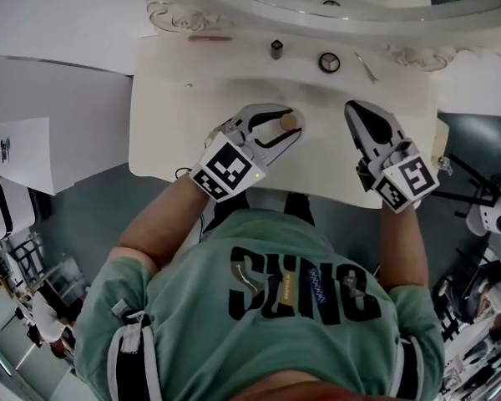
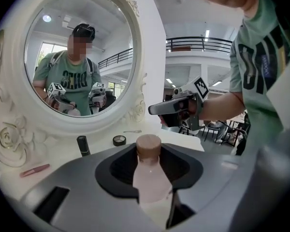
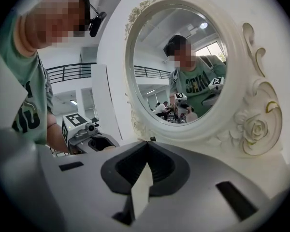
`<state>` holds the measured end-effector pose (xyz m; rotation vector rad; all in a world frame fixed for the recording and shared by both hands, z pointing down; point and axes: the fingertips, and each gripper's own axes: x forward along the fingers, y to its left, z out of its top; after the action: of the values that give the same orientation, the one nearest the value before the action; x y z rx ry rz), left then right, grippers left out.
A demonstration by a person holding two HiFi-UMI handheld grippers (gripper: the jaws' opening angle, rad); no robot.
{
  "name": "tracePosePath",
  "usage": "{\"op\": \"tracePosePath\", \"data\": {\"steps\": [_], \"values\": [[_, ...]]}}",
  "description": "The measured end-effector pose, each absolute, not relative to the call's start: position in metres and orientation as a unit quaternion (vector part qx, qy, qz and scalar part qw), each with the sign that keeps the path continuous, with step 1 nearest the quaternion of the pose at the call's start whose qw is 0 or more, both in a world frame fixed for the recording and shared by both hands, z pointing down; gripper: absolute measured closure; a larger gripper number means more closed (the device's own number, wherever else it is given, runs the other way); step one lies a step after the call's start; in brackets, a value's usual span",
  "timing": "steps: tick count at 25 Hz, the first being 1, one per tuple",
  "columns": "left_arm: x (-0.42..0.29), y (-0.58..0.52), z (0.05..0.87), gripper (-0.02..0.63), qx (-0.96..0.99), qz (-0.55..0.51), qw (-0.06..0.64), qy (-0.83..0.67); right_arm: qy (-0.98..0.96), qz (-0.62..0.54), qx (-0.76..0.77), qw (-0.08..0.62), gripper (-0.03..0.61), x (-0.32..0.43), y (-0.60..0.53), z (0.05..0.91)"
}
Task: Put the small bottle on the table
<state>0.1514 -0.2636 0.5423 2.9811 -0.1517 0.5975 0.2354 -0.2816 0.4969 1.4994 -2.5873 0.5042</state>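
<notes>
The small bottle (image 2: 147, 173) has a pale pink body and a brown cap (image 1: 289, 122). It stands upright between the jaws of my left gripper (image 1: 285, 129), which is shut on its body, over the middle of the cream dressing table (image 1: 175, 132). Whether its base touches the tabletop is hidden. My right gripper (image 1: 356, 109) hovers to the right over the same table, its jaws shut together at the tips (image 3: 146, 145) with nothing between them. The left gripper view shows the right gripper (image 2: 157, 109) level with the bottle.
An ornate white mirror (image 1: 317, 2) stands at the table's back edge. In front of it lie a dark lipstick tube (image 1: 276, 49), a round compact (image 1: 329, 62), a pink stick (image 1: 209, 38) and a thin metal pin (image 1: 367, 68). White desks stand at the left.
</notes>
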Motion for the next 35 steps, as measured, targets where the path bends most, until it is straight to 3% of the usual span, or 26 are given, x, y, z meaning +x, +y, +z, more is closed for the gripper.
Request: {"op": "tracePosePath", "data": {"steps": [35], "values": [[0.166,-0.294,0.646,0.469,0.975,0.206,0.049,-0.066,-0.844,0.117,0.517,0.086,0.584,0.242,-0.291,0.589]]}}
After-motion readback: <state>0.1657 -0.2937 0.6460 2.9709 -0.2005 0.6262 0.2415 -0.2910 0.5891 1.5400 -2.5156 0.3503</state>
